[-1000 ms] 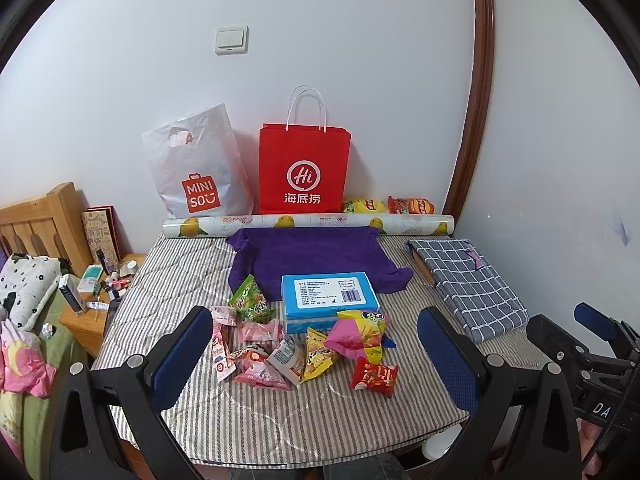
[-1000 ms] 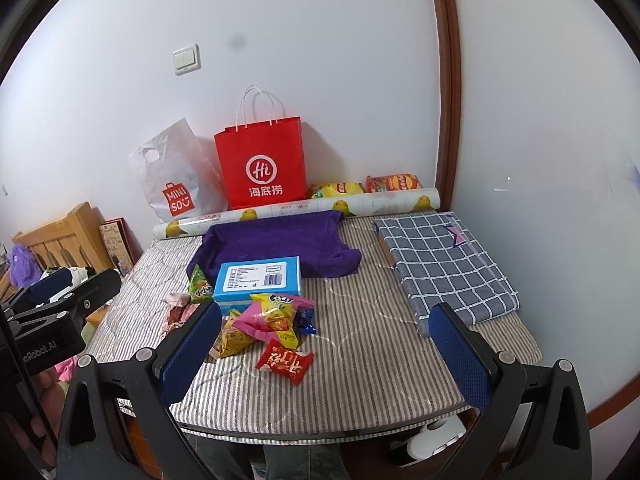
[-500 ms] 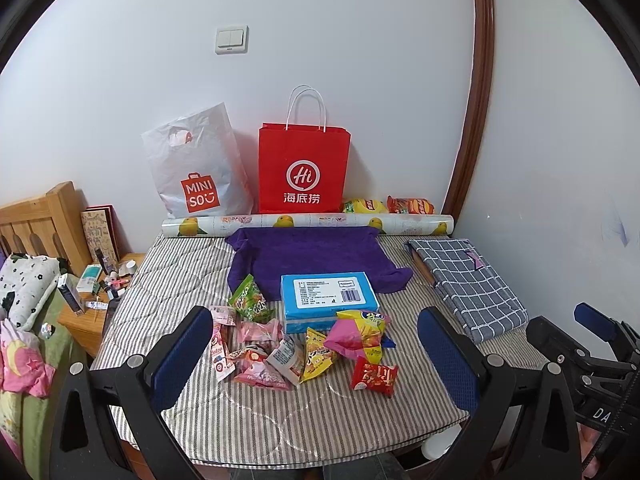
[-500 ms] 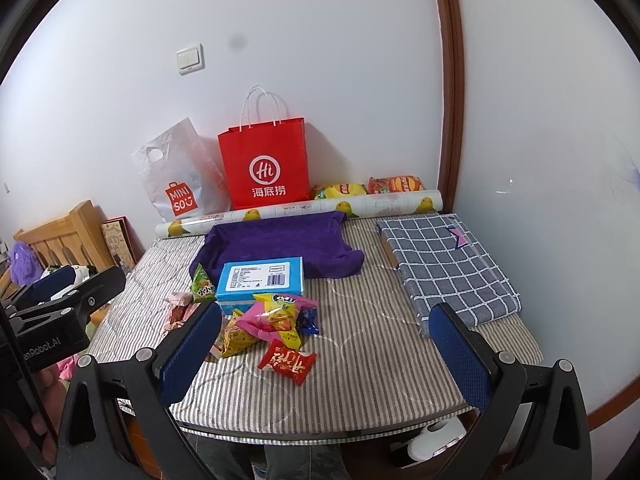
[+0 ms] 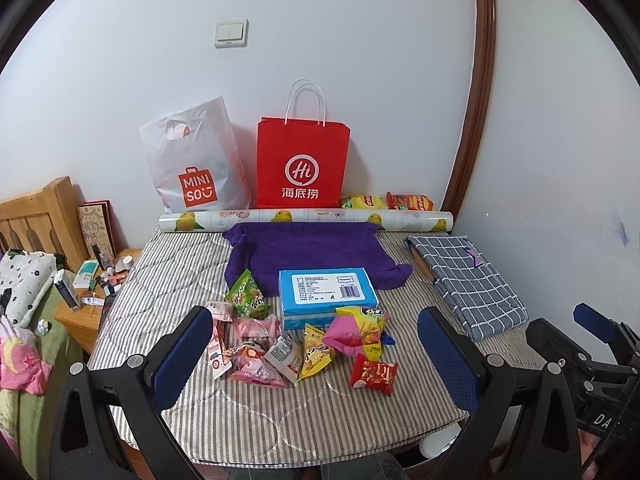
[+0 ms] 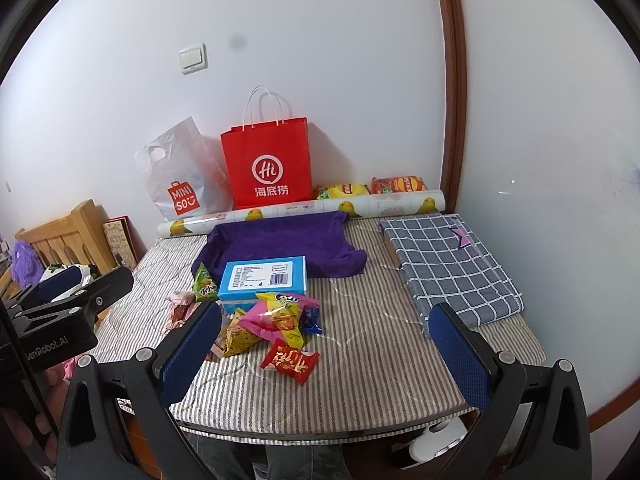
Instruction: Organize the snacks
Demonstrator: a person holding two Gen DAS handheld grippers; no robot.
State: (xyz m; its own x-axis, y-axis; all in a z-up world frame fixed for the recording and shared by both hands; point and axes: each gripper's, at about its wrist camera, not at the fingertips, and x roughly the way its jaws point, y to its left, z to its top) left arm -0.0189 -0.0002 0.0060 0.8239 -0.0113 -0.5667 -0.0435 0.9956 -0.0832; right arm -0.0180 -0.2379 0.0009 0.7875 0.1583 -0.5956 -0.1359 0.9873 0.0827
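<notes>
Glossy foil snack packets (image 5: 304,344) lie on matt quilted striped cloth mattress (image 5: 168,280); purple towel (image 5: 304,252) looks fuzzy; red bag (image 5: 302,168) smooth paper.

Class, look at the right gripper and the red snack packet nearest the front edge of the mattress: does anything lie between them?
Nothing visible does. The right gripper is open and empty, and the red snack packet lies alone on bare striped mattress in front of it. The other snacks and the blue box lie beyond the packet.

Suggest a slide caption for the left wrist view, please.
Open left gripper hovers before snack packets piled beside a blue box.
</notes>
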